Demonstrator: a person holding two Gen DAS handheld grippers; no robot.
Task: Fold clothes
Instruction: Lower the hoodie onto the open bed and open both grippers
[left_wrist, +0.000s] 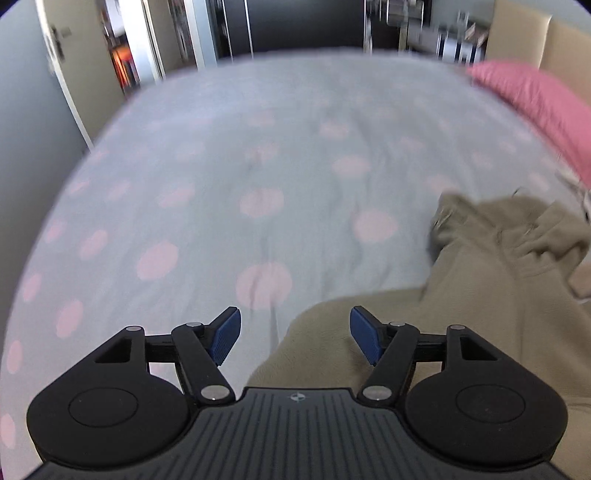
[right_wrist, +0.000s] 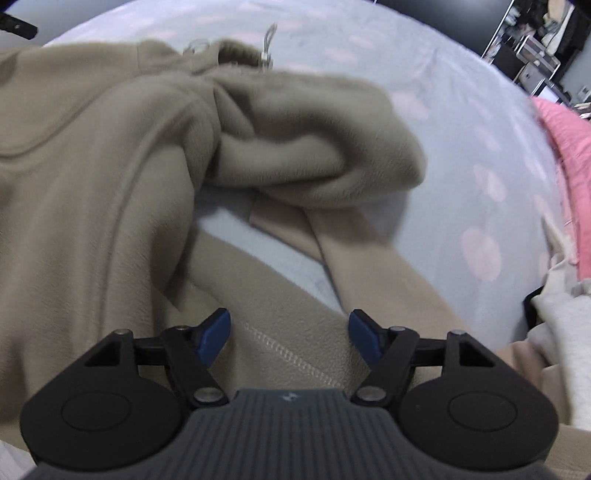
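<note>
Bedroom setting, bed covered by a pale blue sheet (left_wrist: 229, 155) with pink dots, doorway and dark wardrobe blurred behind. Left wrist view: my left gripper (left_wrist: 295, 338) points down at the bed, jaws apart, nothing between the blue pads (left_wrist: 225, 338). Its left pad is over bare sheet, its right pad over the edge of the beige fleece hoodie (left_wrist: 480, 295). Hoodie lies on the bed to the right, spread toward the lower right corner, bunched part higher up near a pink pillow (left_wrist: 535, 99) at the right edge. Whole frame is motion-blurred.

Right wrist view: my right gripper (right_wrist: 290, 339) also tilted down, jaws wide apart, pads not pressing anything. Directly under it is flat hoodie fabric with a stitched seam (right_wrist: 291, 354) running diagonally between the fingers. Above, a rumpled fold of the hoodie, maybe hood or sleeve, cannot tell which, sits in a lump mid-frame. A strip of sheet shows through a gap in the fabric. Drawstring (right_wrist: 267, 44) visible near the top. Pink pillow at the far right, pale grey clothing (right_wrist: 565, 332) just beside it at the lower right edge.
</note>
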